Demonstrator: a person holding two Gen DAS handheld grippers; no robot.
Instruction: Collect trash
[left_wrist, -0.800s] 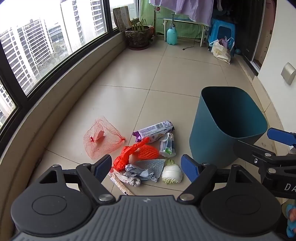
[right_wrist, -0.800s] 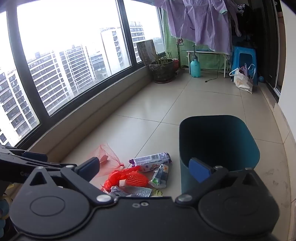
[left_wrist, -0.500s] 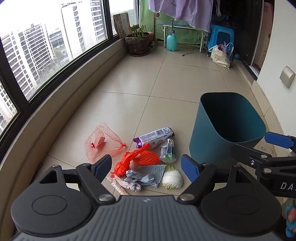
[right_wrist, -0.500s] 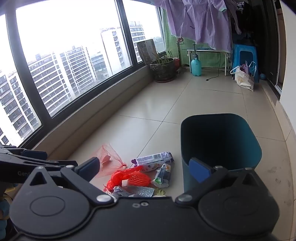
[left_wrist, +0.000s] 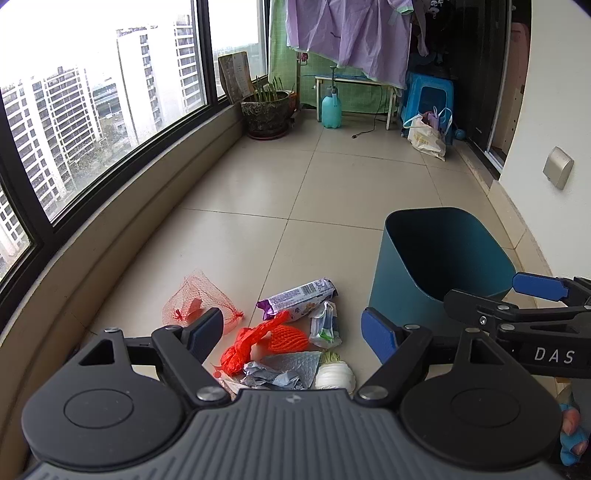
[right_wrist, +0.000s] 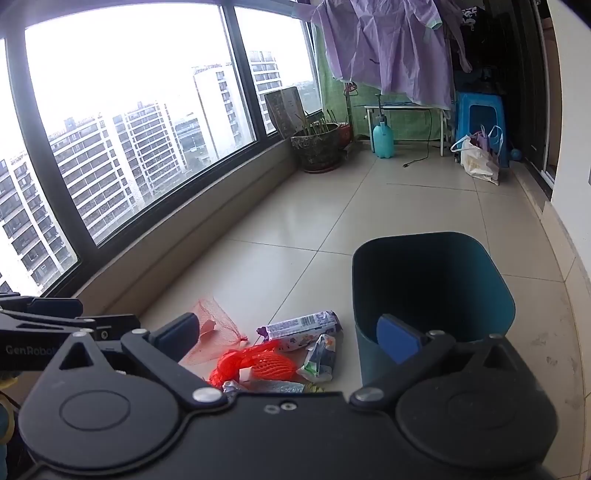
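1. Both grippers are hovering over the floor, angled down at the litter. The left gripper is holding its fingers spread wide with nothing between them, and the right gripper is doing the same, empty.
2. Nearest the left gripper, a white wad and a crumpled grey wrapper are lying touching each other on the tile.
3. Just beyond, a bright orange net is sitting bunched up beside a small clear packet.
4. Next out, a purple wrapper is lying just past the packet, and a pale red mesh bag is resting a little apart, towards the window side.
5. The bin is standing upright just right of the pile, its mouth open. Its inside is looking dark; I am seeing no trash in it, though the bottom is hidden.
6. So I am judging the job barely started: every piece in view is lying on the floor, nothing is gripped, and all of it is waiting to be picked up and dropped in.
7. Far down the balcony, a plant pot, a spray bottle and a carrier bag are standing well apart from the action.
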